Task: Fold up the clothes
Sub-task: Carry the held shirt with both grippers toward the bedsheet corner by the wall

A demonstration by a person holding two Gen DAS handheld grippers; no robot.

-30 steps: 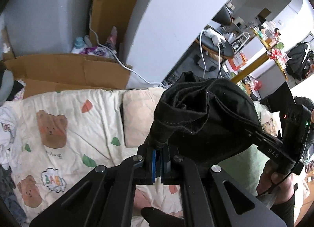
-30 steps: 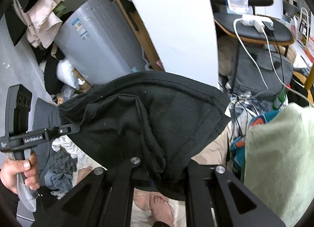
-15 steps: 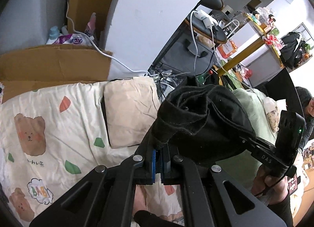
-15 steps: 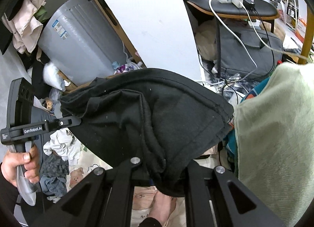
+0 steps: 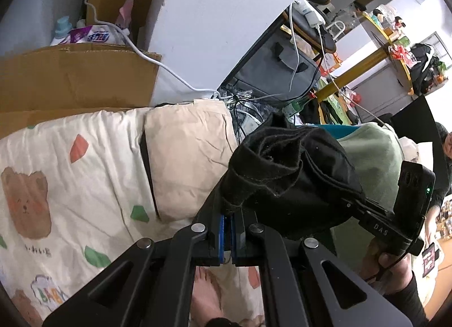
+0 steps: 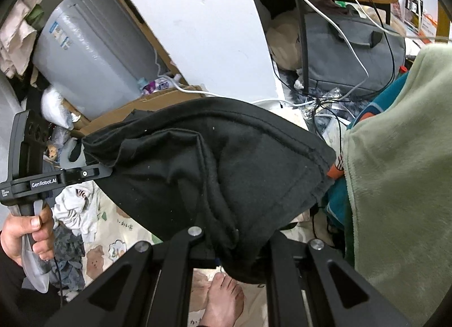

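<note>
holding a black garment [image 5: 293, 185] stretched between them, the left gripper [image 5: 227, 228] and right gripper [image 6: 237, 253] are each clamped on an edge, centre frame, above the bear-print quilt [image 5: 70, 185] (lower left). next it likely needs laying flat before a fold.

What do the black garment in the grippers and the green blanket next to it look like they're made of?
The black garment looks like a matte knit, probably cotton jersey or light fleece: stitched hems, soft folds, specks of lint. The green blanket looks like plush synthetic fleece: a fuzzy nap with brushed shading. Neither fibre can be told for sure.
</note>
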